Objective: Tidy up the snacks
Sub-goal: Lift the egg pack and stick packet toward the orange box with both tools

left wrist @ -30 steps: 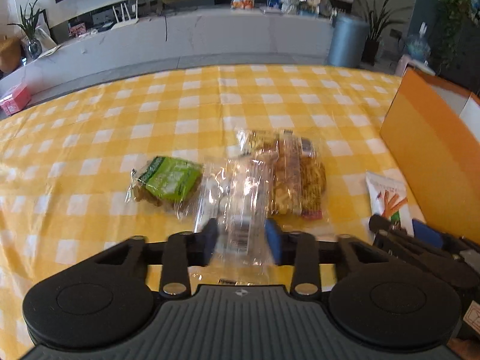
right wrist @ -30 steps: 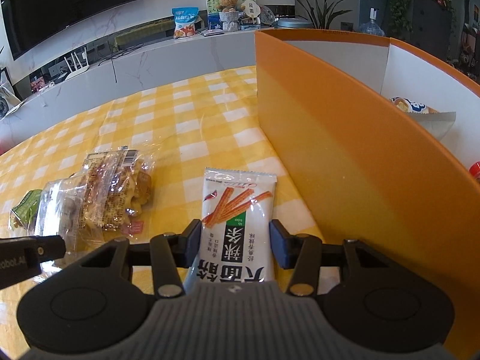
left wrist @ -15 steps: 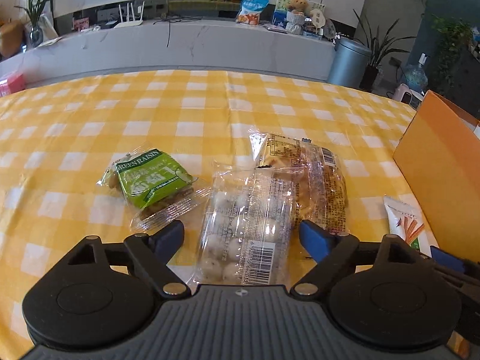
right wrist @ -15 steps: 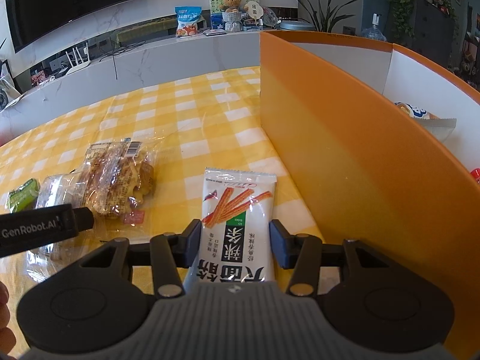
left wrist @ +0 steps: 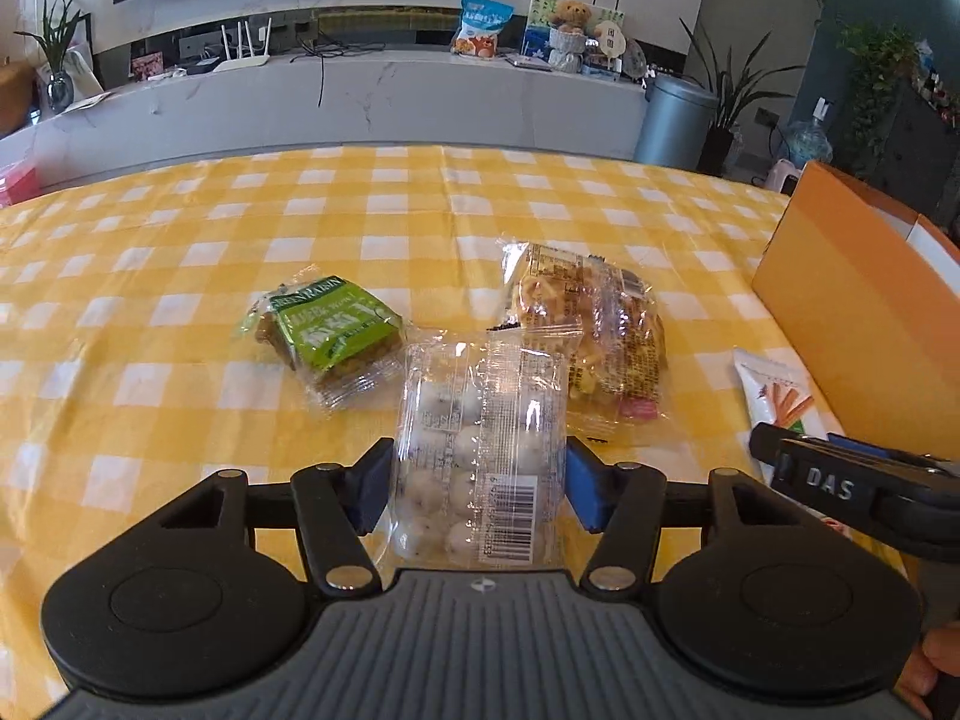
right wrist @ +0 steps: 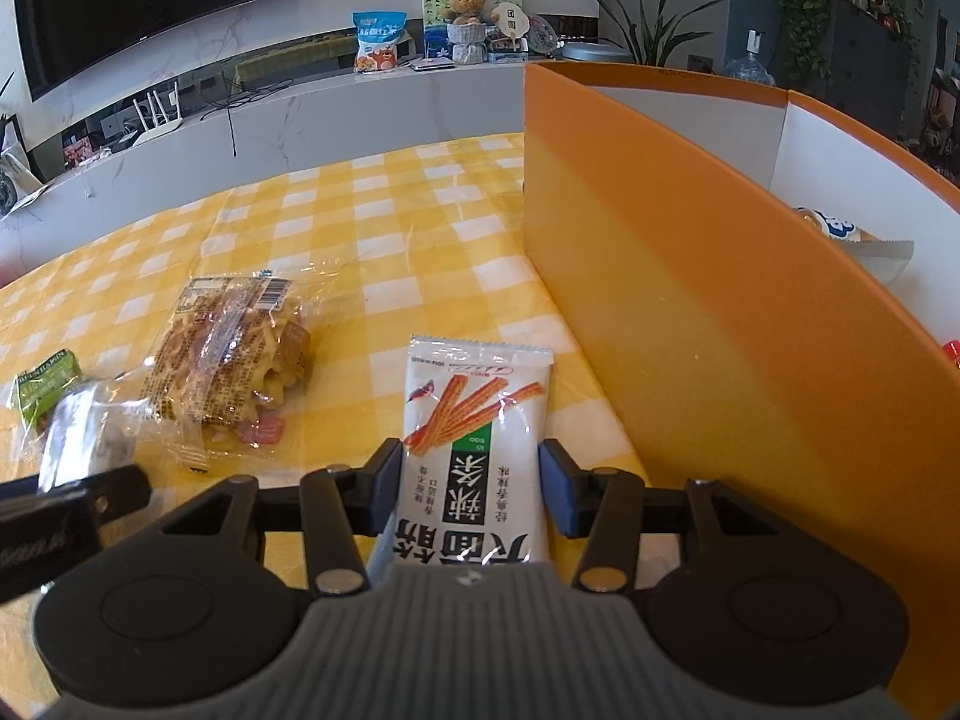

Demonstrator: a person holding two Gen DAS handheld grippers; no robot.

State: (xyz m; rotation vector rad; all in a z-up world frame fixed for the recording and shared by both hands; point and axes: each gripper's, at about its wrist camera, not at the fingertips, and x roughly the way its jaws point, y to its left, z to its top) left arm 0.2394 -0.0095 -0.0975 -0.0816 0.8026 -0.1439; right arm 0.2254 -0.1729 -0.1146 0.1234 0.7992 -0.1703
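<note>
**Left jaws narrowing around the clear pack; right unchanged**

Since half a second ago my left gripper (left wrist: 477,489) has drawn its blue pads in from a wide spread until they flank the clear pack of white balls (left wrist: 480,450), each pad at or just off the wrapper's side edge. I cannot tell whether they press it, so I log the jaws as apart, straddling the pack. The pack lies flat on the yellow checked tablecloth (left wrist: 180,276), barcode end toward the camera.

Green raisin bar (left wrist: 327,333) sits just left of the pack. Golden noodle-snack bag (left wrist: 591,333) lies beyond and to the right, its wrapper touching the pack's far corner.

My right gripper (right wrist: 470,492) holds its place as before: jaws apart, one pad on each side of the white stick-snack sachet (right wrist: 477,420), which lies flat on the cloth just beside the orange box (right wrist: 690,300). Whether the pads touch it I cannot tell. Inside the box, one packet (right wrist: 840,228) shows against the white wall.
</note>
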